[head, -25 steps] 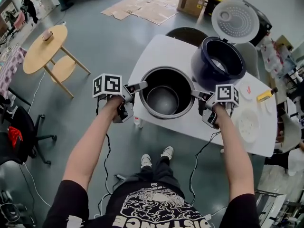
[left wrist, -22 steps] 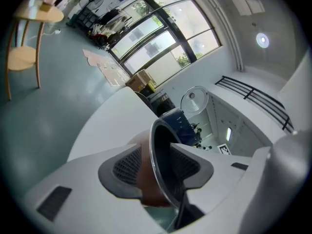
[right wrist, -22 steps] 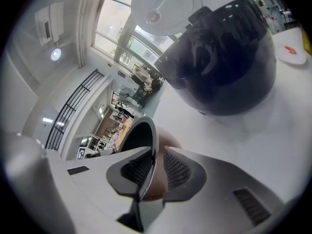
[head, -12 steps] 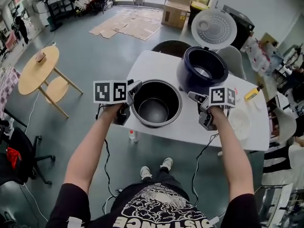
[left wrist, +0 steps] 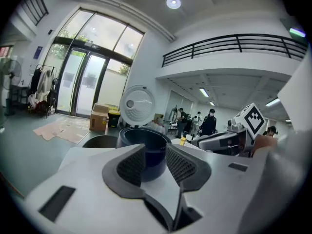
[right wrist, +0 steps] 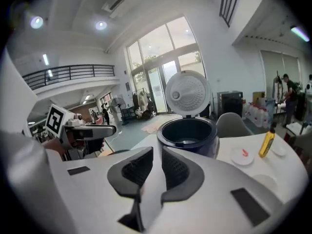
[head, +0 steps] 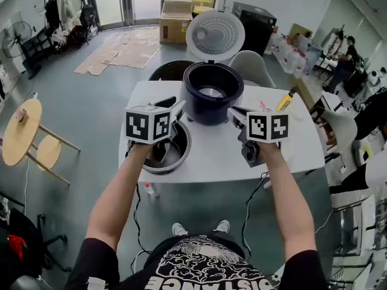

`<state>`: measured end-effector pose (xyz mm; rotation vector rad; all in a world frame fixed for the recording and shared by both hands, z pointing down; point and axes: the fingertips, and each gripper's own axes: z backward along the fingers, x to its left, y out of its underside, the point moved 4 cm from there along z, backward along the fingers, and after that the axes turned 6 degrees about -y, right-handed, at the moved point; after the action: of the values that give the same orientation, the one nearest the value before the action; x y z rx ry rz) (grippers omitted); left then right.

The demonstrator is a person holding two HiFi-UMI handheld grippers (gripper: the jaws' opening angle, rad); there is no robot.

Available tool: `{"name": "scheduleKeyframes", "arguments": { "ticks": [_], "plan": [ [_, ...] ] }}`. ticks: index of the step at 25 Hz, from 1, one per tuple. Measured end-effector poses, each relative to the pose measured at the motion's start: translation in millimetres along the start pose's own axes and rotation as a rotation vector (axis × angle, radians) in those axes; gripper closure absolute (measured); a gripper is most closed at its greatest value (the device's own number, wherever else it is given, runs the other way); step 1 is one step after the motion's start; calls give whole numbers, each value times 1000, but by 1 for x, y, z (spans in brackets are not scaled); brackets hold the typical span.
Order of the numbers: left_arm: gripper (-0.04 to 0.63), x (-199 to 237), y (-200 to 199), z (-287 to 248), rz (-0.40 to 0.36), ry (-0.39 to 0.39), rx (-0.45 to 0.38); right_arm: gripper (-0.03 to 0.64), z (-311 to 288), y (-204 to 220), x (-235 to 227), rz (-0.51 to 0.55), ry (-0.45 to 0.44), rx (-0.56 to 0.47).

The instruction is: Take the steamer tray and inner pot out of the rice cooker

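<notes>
The dark blue rice cooker (head: 211, 92) stands at the table's back with its white lid (head: 214, 36) raised and its well empty. The metal inner pot (head: 174, 154) sits on the white table (head: 217, 150) at the front left, half hidden under my left gripper (head: 178, 106). That gripper hangs above the pot and touches nothing; its jaws are closing with nothing between them, and only the cooker (left wrist: 141, 138) shows through the gap. My right gripper (head: 233, 112) hovers level with it in front of the cooker (right wrist: 187, 133), with a narrow empty gap between its pads (right wrist: 173, 167).
A yellow bottle (head: 285, 99) and a small white dish (right wrist: 242, 155) stand on the table's right side. A dark chair (head: 171, 70) and a white chair (head: 248, 65) are behind the table. A round wooden table (head: 21, 132) is on the floor at left.
Both grippers were at the inner pot's rim on either side. They have let go and risen, and the pot now rests on the table under the left one.
</notes>
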<state>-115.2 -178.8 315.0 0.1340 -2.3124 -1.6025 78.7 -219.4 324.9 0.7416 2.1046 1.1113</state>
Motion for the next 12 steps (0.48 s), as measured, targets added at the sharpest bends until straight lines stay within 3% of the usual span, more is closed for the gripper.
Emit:
{"name": "scheduleKeyframes", "arguments": {
  "ticks": [5,12],
  "plan": [
    [489,-56,-14,-38,-95,15,-37,558,38,-10,-37,89,73,-76],
    [529,-123,-14,-77,-155,-42,-84,585,89,-12,-100,187,124,-145]
  ]
}}
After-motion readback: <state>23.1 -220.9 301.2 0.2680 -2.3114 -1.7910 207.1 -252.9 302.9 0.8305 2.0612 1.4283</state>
